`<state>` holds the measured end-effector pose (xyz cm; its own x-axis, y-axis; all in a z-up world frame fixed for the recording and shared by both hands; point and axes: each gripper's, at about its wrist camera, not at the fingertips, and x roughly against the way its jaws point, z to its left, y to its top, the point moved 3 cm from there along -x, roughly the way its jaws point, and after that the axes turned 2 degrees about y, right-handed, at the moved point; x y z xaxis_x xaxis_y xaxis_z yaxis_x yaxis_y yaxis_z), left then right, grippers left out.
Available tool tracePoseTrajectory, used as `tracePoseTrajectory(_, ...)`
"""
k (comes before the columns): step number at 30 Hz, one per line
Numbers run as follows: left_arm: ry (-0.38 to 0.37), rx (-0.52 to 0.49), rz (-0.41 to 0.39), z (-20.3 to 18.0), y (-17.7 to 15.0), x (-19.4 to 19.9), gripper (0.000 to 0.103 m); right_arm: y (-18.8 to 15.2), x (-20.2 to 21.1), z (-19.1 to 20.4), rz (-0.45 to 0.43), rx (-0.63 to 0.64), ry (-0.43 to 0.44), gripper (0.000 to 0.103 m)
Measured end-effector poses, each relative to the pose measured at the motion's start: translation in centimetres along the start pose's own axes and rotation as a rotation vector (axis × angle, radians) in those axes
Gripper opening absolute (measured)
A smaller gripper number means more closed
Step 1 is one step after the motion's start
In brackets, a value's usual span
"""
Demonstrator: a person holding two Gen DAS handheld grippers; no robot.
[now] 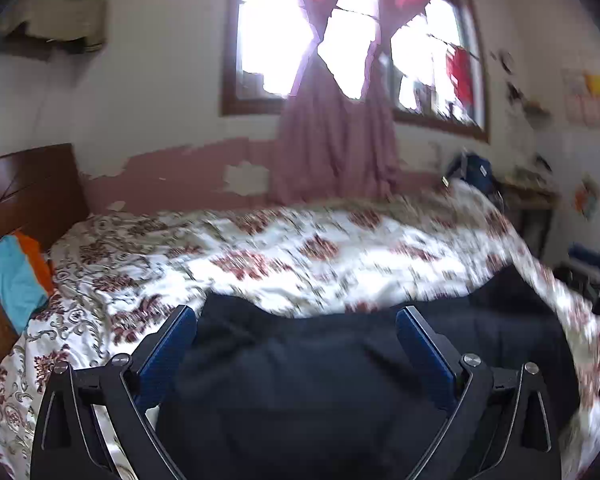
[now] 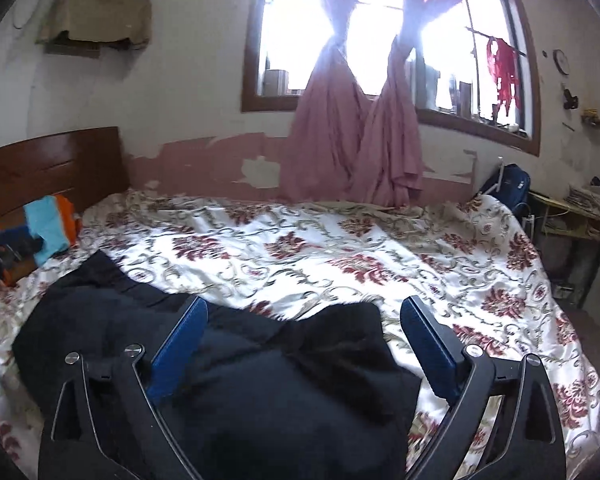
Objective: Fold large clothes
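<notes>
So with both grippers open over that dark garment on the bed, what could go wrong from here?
1. The dark garment lies bunched, so a gripper may pinch several layers and fold it crooked.
2. The bedspread lies right under it, so the right gripper could catch it too.
3. The left gripper's view is blurred, so its aim may be off.

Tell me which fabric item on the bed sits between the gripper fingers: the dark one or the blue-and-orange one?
The dark garment, spread on the floral bedspread, lies between both open grippers' fingers. The blue-and-orange item sits far off by the headboard.
</notes>
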<state>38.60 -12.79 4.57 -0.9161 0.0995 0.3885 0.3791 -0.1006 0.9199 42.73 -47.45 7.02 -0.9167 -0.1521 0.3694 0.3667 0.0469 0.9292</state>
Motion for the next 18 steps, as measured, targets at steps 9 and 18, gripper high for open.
tracePoseTrajectory(9,-0.009,-0.174,0.039,-4.5,-6.2,-1.5,0.101,-7.7,-1.8,3.3,0.134,0.049,0.111,0.095)
tracePoseTrajectory(18,0.051,-0.173,0.067,-4.3,-5.5,-5.4,0.101,-7.5,-6.6,2.5,0.173,0.021,0.055,0.095)
